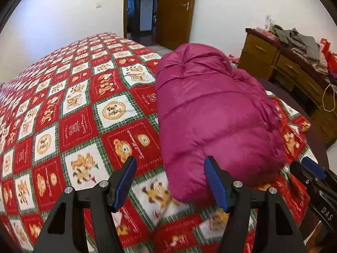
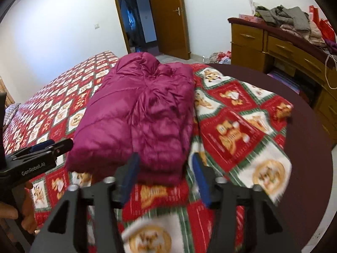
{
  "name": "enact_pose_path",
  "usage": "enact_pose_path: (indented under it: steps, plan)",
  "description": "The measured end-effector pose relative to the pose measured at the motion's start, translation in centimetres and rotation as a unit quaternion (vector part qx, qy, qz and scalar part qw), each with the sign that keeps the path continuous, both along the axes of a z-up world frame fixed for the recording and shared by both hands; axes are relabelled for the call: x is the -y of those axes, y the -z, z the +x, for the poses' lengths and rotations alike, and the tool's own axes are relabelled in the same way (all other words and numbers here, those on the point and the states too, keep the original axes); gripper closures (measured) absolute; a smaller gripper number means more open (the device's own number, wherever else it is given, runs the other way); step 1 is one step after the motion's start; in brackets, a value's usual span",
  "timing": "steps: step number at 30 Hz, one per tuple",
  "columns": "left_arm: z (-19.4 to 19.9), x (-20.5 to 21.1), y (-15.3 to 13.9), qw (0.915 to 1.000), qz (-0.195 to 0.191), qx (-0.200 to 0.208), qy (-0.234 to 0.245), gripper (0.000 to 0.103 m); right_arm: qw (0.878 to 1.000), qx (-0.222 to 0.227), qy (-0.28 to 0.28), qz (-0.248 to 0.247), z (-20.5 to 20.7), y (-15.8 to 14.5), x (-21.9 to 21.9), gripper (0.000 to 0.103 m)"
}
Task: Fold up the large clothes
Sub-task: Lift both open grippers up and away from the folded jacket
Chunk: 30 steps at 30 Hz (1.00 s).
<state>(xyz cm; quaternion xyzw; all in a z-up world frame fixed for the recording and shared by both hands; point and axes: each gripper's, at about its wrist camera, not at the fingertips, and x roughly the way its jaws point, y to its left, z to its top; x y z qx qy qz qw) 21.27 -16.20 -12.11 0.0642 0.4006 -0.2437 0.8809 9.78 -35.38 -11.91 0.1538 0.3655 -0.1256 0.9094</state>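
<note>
Folded magenta down jacket point(image 2: 137, 113) on bed point(image 1: 63, 105), long axis toward doorway; left gripper point(image 1: 170, 181) and right gripper point(image 2: 166, 179) jaws spread, empty

White walls point(image 1: 52, 16), wooden door point(image 1: 177, 10), dresser point(image 2: 273, 46)

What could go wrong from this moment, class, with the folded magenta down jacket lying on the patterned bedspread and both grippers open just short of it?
1. The puffy jacket looks slippery and springy; its folded layers could slide apart or spring open, judging by its sheen.
2. The left gripper and right gripper are close together and might collide.
3. A finger could snag the loose bedspread, already rumpled near the bed's corner.
</note>
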Motion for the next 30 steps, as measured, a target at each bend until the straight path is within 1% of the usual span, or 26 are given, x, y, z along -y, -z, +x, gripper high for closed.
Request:
enact_pose_path:
  steps: [3,4,6,9,12,15,17,18,19,21,22,27,30]
  plan:
    - [-2.5,0.3,-0.3,0.9993,0.011,0.031,0.019,0.036,1.000,0.019,0.002,-0.002,-1.8,-0.4,-0.3,0.039]
    - [-3.4,0.5,-0.4,0.9986,0.020,0.044,0.023,0.036,1.000,0.024,0.000,-0.001,-2.1,-0.4,-0.5,0.039]
    - [-4.9,0.7,-0.4,0.9976,0.029,0.058,0.023,0.036,1.000,0.030,-0.003,0.002,-2.8,-0.3,-0.7,0.039]
    - [-6.2,0.8,-0.2,0.9983,0.027,0.046,0.025,0.036,1.000,0.029,0.001,0.003,-3.2,0.0,-0.9,0.039]
    - [-7.2,0.9,0.0,0.9987,0.037,0.030,0.019,0.036,0.999,0.023,0.005,0.028,-3.4,0.2,-0.9,0.039]
    - [-8.4,1.1,-0.3,0.9978,0.052,0.037,0.018,0.036,0.999,0.028,-0.002,0.037,-3.8,-0.5,-1.2,0.039]
    - [-9.3,0.9,-1.0,0.9972,0.056,0.046,0.018,0.036,0.998,0.038,-0.007,0.044,-4.4,-1.3,-1.6,0.036]
    - [-9.8,0.8,-1.3,0.9971,0.053,0.051,0.020,0.036,0.998,0.042,-0.008,0.047,-4.7,-1.6,-1.7,0.032]
    - [-10.3,0.7,-1.7,0.9970,0.049,0.056,0.022,0.036,0.998,0.050,-0.009,0.048,-5.0,-2.1,-1.9,0.031]
    - [-11.0,0.2,-2.8,0.9964,0.037,0.071,0.025,0.036,0.997,0.065,-0.012,0.041,-5.7,-3.2,-2.4,0.031]
    - [-11.5,-0.1,-3.5,0.9956,0.030,0.086,0.024,0.036,0.997,0.073,-0.013,0.034,-6.0,-3.7,-2.6,0.031]
    - [-13.2,-1.5,-6.6,0.9888,0.003,0.149,0.007,0.035,0.993,0.120,-0.011,0.005,-7.4,-6.4,-3.4,0.031]
    - [-13.8,-2.2,-7.9,0.9852,-0.015,0.171,-0.008,0.035,0.989,0.148,-0.012,-0.017,-8.2,-7.9,-4.1,0.028]
